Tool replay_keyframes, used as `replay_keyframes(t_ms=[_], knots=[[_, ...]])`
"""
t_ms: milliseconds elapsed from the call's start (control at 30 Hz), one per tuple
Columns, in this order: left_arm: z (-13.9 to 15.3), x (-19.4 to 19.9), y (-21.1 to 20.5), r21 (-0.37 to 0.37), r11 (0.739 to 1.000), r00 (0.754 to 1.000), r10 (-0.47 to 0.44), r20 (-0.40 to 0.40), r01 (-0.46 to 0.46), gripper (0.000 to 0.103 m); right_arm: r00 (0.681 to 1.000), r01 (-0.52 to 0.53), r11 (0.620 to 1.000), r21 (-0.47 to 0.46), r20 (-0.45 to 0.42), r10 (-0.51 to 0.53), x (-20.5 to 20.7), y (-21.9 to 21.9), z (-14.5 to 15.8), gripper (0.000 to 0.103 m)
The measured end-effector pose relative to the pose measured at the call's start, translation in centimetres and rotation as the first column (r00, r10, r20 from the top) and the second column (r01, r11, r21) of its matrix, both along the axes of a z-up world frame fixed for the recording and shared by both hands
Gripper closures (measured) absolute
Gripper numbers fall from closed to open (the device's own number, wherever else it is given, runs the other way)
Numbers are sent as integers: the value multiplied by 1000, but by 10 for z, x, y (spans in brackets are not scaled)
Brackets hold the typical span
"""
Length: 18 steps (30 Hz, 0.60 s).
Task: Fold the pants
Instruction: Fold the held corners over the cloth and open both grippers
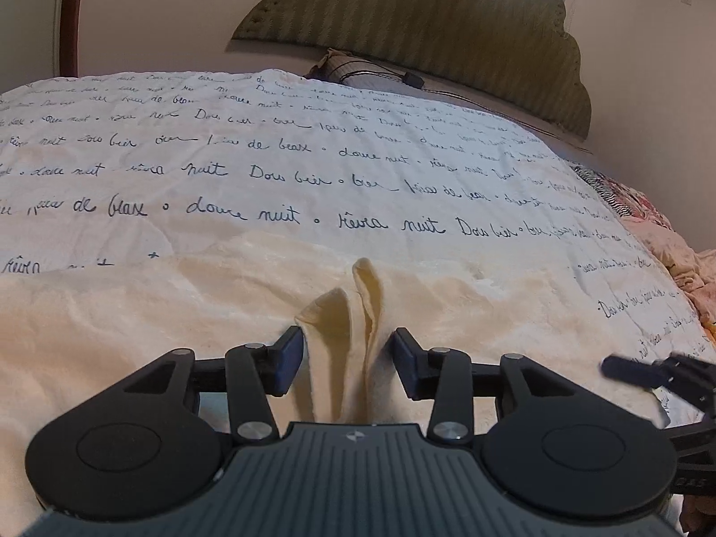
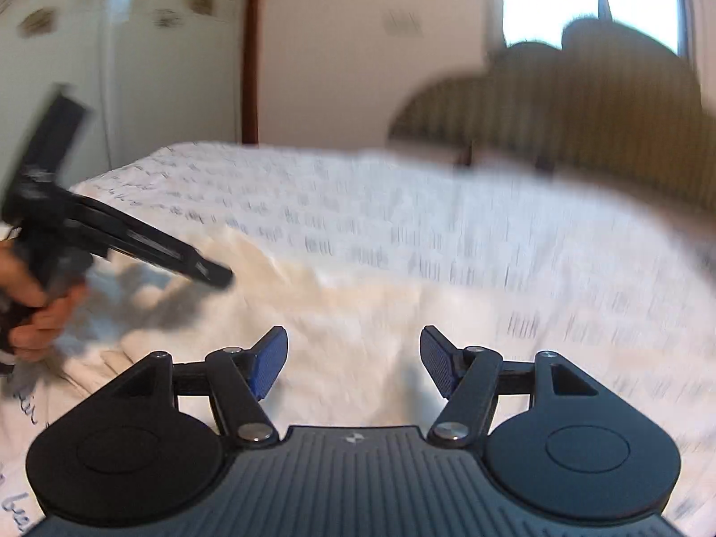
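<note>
The cream fleece pants (image 1: 134,313) lie spread on a white bedspread with black handwriting (image 1: 313,156). In the left wrist view my left gripper (image 1: 349,360) is open, its blue pads either side of a raised double fold of the cream cloth (image 1: 344,313); the pads are not pressed on it. My right gripper's fingertip (image 1: 626,369) shows at the right edge. In the blurred right wrist view my right gripper (image 2: 353,360) is open and empty above the pants (image 2: 358,313). The left gripper (image 2: 134,241) and the hand holding it show at the left.
A padded green headboard (image 1: 425,22) stands at the far end of the bed, with a pillow and a black cable (image 1: 380,74) below it. A pink patterned blanket (image 1: 662,241) lies at the bed's right side. A wooden door frame (image 2: 250,44) stands behind.
</note>
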<state>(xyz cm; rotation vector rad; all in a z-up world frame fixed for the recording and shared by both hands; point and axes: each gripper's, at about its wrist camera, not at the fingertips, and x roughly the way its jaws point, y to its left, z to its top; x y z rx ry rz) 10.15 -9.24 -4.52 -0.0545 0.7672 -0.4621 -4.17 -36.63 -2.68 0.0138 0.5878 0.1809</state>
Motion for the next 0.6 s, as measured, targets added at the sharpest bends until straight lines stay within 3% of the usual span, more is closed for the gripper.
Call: replay_keyframes(t_ms=[67,133,233,300,400,533,600], knots=[[9,-2,3,34,999,1000,6,30,-7,47,993,3,1000,10,-119,-1,7,-4,-19,39],[18,-6,3,70,997,995,34,92,-40,37,995,-25,998,-60,-95,20,2,3,-14,39],[31,-9,-5,68,995,985,60,164,-72,21,1000,-19,999,-32,-6,19,7,-1,10,38],[34,-7,-17,38,999,989,21,149,-27,13,1000,-17,998,-56,7,17,25,-4,18,38],[24,2,-40,28,998,994,-65,90,62,11,999,-6,992,-122,-39,1,57,0,10,38],[-10,20,-63,172,985,999,-36,27,31,12,989,32,990,-140,-138,-51,83,-4,-26,36],[-18,19,-59,176,984,999,-23,31,17,14,987,77,993,-89,-136,-89,77,-9,-26,34]])
